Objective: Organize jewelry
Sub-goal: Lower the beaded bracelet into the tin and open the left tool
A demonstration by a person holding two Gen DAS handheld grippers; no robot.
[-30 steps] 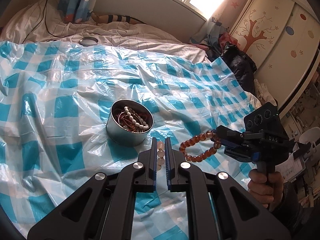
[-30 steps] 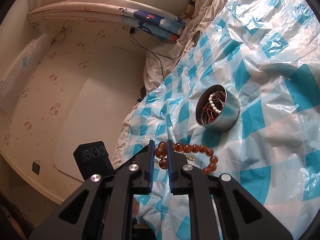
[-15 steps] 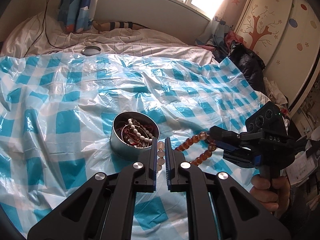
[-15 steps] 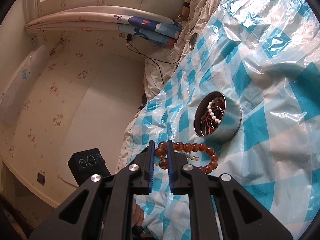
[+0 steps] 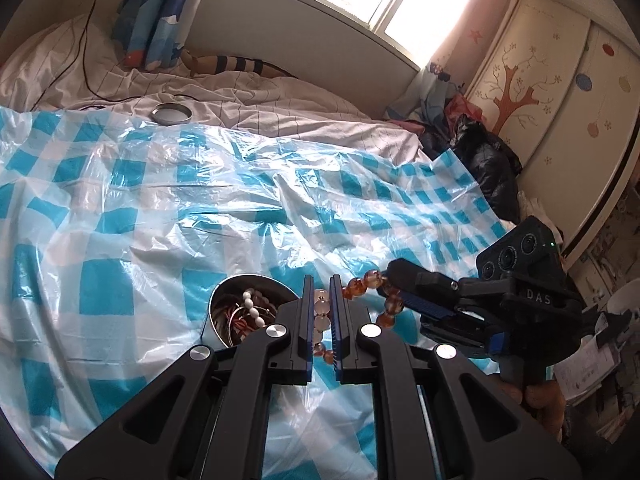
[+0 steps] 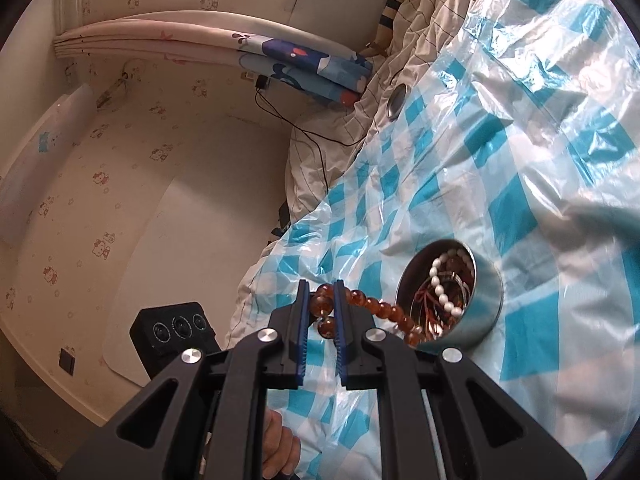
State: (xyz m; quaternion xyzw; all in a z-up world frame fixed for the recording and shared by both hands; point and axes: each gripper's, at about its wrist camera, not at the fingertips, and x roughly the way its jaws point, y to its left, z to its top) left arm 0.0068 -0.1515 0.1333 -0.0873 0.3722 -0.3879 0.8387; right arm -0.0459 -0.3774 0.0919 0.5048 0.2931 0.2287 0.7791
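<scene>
Up close in the left wrist view, the left gripper [image 5: 321, 312] has its two fingers pressed in on a short run of pale, peach-coloured beads [image 5: 321, 322] that sits between the blue pads. Just left of those fingers stands a round metal tin [image 5: 224, 320] on the blue-and-white checked plastic sheet [image 5: 160, 208]; inside it lie a string of white beads [image 5: 252, 310] and thin reddish bangles. To the right, the right gripper [image 5: 394, 280] reaches in from the side, pinching an amber bead bracelet [image 5: 372, 294] whose loop hangs from its tip, between the two tools and above the sheet. A hand [image 5: 540, 400] grips that tool's handle low at the right edge. Farther back, a metal lid [image 5: 171, 113] rests on the striped white bedsheet [image 5: 280, 100], near a black cable, with a blue patterned curtain [image 5: 156, 12] behind and a cupboard painted with a tree [image 5: 532, 80] on the right

Seen from the right wrist view, the right gripper [image 6: 322, 300] is clamped on two amber beads of the bracelet [image 6: 380, 310], and the rest of the string trails right toward the tin [image 6: 486, 312], its far end crossing the tin's near rim. Whether it touches the rim I cannot tell. The white beads [image 6: 442, 284] show inside the tin. The left tool's black camera block [image 6: 176, 330] sits lower left, and the lid [image 6: 397, 101] lies far off on the bedsheet [image 6: 420, 40]
</scene>
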